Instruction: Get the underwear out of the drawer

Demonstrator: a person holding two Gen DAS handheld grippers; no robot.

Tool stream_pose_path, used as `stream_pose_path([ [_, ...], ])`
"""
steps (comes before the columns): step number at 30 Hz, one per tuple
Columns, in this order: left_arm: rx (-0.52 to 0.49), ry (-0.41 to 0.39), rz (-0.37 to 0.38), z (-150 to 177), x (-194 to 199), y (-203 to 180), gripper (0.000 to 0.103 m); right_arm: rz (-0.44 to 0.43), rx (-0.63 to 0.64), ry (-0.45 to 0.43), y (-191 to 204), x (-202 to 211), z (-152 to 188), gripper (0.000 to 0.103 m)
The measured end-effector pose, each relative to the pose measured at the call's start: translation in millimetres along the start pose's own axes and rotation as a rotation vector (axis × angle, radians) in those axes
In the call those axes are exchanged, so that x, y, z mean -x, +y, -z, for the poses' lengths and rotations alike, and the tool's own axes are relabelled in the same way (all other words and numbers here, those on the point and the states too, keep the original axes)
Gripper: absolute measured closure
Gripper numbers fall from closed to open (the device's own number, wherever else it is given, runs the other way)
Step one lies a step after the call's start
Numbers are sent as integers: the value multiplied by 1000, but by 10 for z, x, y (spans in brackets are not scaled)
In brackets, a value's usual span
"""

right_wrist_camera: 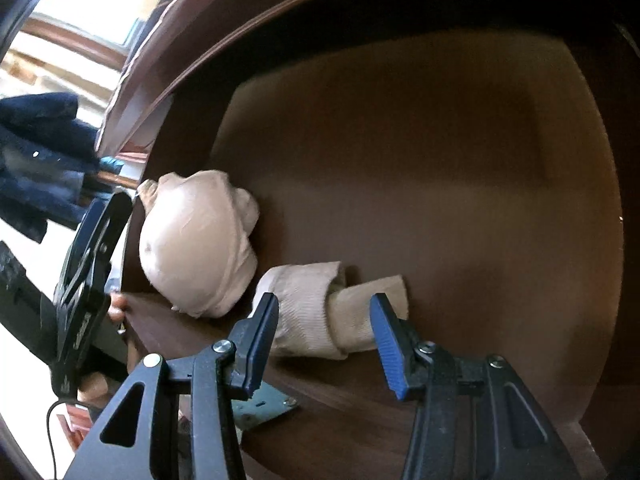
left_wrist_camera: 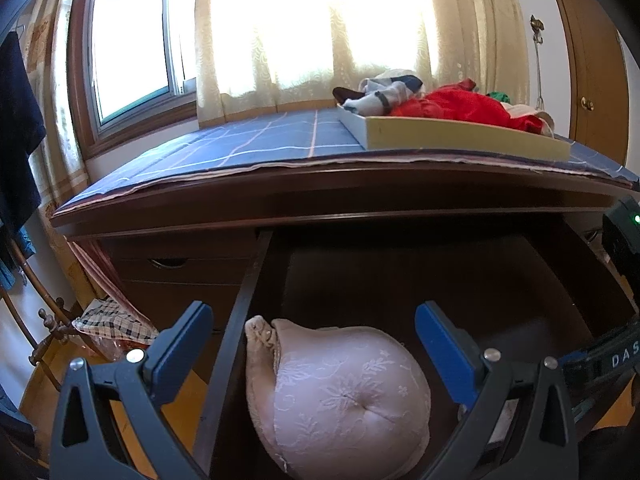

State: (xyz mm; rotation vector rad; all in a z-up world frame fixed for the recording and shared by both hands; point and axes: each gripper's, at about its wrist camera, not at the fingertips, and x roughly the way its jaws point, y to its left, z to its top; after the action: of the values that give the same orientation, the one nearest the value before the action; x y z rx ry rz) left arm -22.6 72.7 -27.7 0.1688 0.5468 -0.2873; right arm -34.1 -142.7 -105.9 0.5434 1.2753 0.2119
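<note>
The dark wooden drawer [left_wrist_camera: 247, 300] stands pulled out. A pale pink lace bra [left_wrist_camera: 340, 392] lies in its near left corner, between the blue pads of my left gripper [left_wrist_camera: 314, 320], which is open wide and touches nothing. In the right wrist view the same bra [right_wrist_camera: 196, 240] sits against the drawer's left wall. A rolled beige knit piece [right_wrist_camera: 312, 312] lies beside it on the drawer floor [right_wrist_camera: 420, 152]. My right gripper [right_wrist_camera: 324, 308] points steeply down just over this roll, open, one pad at each side. The cloth reaches past both pads.
A blue checked cloth [left_wrist_camera: 240, 140] covers the dresser top, where a tray [left_wrist_camera: 460, 136] holds a red garment [left_wrist_camera: 460, 108] and other clothes. Window and curtains lie behind. A dark garment [left_wrist_camera: 16, 128] hangs at the left. A hand [right_wrist_camera: 116, 308] holds the left gripper's body at the drawer's corner.
</note>
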Motion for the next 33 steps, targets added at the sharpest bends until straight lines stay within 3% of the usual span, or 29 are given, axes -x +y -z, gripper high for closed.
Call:
stream_pose_path([
  [2,-1,-1,-3,2,-1,-2,0,9,-3,13,19,-18,-13,50],
  [3,0,-1,-3,1,0,-4,0,15,2,19,36,-31,-14,39],
  [5,0,-4,-5,1,4,-3,0,9,17,25,95,-75,-9,30],
  [11,0,-5,-5,3,4,-7,0,67,64,67,266,-279,-28,30],
  [20,-1,-11,-3,3,15,-8,0,131,74,49,363,-342,-46,26],
  [26,-1,-15,-4,8,12,-5,0,160,71,30,352,-326,-23,40],
  [33,-6,-20,-6,21,11,-10,0,103,75,4,362,-223,40,65],
])
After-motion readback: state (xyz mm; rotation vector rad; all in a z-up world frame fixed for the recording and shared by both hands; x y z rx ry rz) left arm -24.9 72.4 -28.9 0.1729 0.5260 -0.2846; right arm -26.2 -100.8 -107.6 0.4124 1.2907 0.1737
